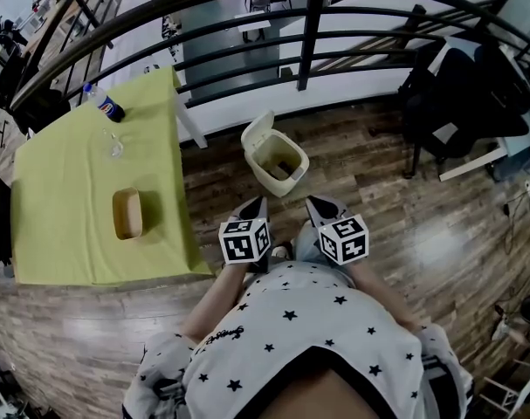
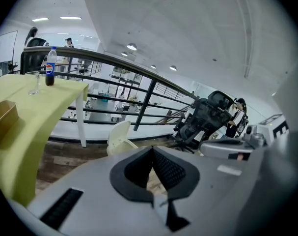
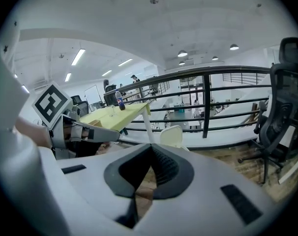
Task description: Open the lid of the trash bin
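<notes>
Here, the cream trash bin (image 1: 282, 166) stands on the wooden floor at the centre of the head view, its lid (image 1: 258, 130) already upright and the inside exposed. The left hand-held gripper (image 1: 257, 204) and right hand-held gripper (image 1: 318, 204) hang just below it in the frame, jaws pressed together on nothing. Little seems left: best to stay clear of the lid. Only the head view shows the open mouth; the gripper views show just the lid's pale back.

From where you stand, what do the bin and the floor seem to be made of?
The bin looks like cream plastic, smooth and matte, with rounded moulded edges. The floor looks like wood planks, or laminate: brown grained strips with a glossy sheen.
</notes>
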`<state>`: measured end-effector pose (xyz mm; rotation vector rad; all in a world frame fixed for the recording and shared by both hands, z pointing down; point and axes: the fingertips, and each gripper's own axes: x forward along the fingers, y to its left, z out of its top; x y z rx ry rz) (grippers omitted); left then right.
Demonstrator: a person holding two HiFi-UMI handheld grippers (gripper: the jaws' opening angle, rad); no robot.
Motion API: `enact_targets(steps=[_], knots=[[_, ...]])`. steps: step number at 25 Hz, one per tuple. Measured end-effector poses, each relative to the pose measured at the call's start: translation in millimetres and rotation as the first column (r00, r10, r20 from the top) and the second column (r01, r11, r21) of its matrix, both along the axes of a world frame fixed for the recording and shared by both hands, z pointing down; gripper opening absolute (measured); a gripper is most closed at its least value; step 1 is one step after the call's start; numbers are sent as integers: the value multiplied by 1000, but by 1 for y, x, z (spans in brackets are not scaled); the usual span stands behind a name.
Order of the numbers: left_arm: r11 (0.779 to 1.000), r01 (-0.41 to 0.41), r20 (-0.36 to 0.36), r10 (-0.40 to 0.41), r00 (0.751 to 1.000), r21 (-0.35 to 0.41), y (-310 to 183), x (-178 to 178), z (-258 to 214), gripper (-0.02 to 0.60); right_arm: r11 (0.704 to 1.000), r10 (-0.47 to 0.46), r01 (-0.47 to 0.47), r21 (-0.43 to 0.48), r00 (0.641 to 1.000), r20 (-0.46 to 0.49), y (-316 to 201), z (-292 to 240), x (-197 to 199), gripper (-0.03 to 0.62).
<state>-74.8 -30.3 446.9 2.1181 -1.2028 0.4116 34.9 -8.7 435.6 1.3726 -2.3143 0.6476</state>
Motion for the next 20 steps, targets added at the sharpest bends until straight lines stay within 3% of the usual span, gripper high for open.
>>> enact_targets(steps=[20], knots=[[1000,18,-5,-18,1000,-9,-6,-5,6,6,1000,7,-7,16,1000,13,-8,1,-5,-6]])
